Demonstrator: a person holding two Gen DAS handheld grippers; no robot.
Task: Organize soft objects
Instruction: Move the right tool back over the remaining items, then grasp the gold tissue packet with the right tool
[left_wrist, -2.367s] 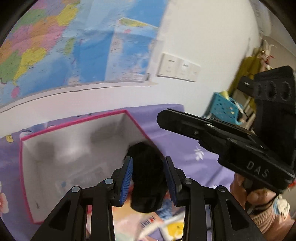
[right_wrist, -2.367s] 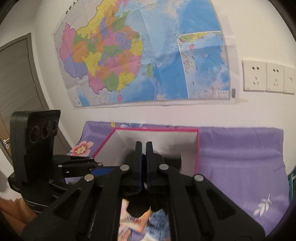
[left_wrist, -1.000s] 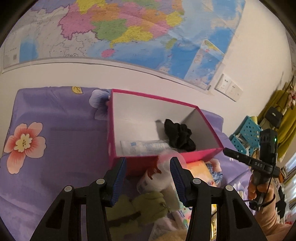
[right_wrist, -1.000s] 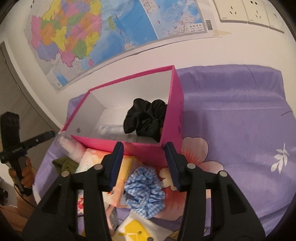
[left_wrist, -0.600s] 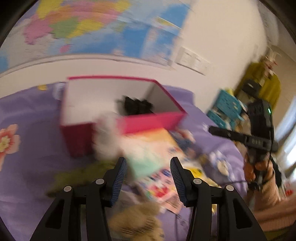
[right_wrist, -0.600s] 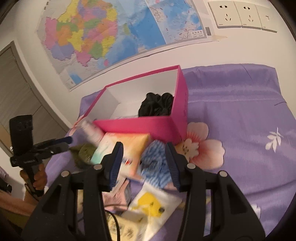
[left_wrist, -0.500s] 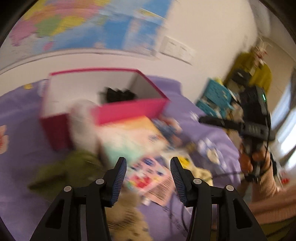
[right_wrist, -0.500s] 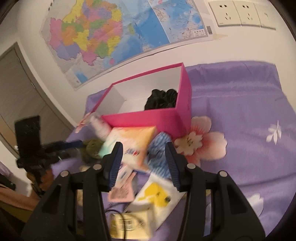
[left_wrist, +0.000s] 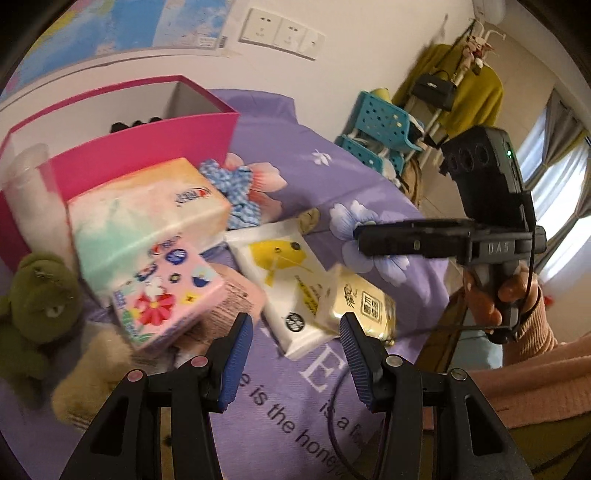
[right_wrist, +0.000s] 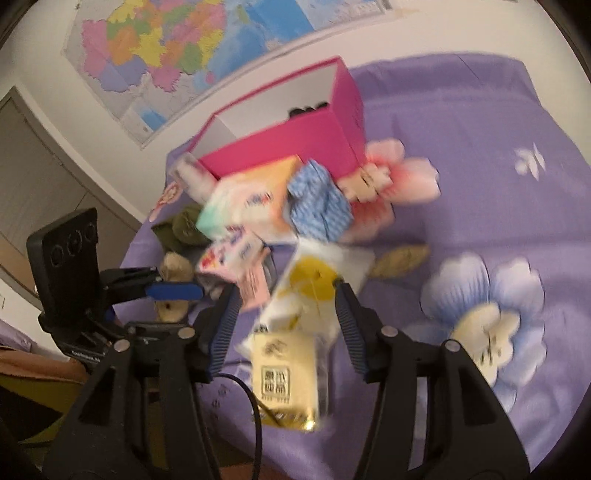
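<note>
The left gripper, seen at the bottom centre of the left wrist view, is held wide open with nothing between its blue-padded fingers. Just beyond its tips lies a white tissue pack printed with a yellow duck, with a gold foil tissue pack overlapping its right end. To the left, a pink floral tissue pack rests against a larger pastel tissue pack; a blue checked fabric scrunchie lies behind these, touching the open pink cardboard box in the upper left. A green plush toy sits at the left edge.

In the right wrist view, the right gripper is likewise spread wide and empty at the bottom centre, with the gold pack lying between its fingers and the duck pack just ahead. Everything rests on a purple flowered bedsheet.
</note>
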